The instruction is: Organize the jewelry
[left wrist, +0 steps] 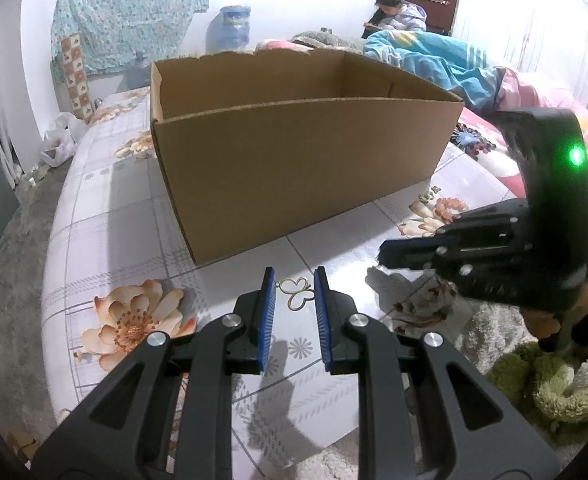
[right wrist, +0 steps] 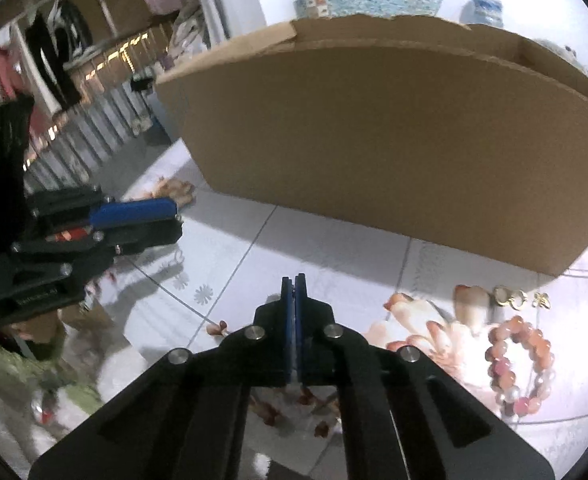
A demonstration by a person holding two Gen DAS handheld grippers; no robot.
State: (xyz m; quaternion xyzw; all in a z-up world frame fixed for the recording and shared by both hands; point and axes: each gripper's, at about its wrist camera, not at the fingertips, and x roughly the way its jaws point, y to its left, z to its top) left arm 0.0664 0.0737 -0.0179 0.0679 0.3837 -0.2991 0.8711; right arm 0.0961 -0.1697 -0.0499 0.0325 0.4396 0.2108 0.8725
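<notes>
Gold butterfly ring (left wrist: 297,295) lies on the flowered bed sheet (left wrist: 106,232) between your left gripper (left wrist: 294,286) fingers, which stand apart, not pressing it | your right gripper (right wrist: 294,284) fingers are closed on nothing | bead bracelet (right wrist: 519,354) and gold earrings (right wrist: 509,298) lie right of it, near the cardboard box (left wrist: 294,160)

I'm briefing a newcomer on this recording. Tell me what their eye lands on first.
The big open cardboard box dominates, standing on the floral bedsheet right ahead of both grippers. In front of it, a gold butterfly-shaped piece sits between the pads of the left gripper. To the right lie a pink bead bracelet and small gold earrings, beside the shut right gripper.
</notes>
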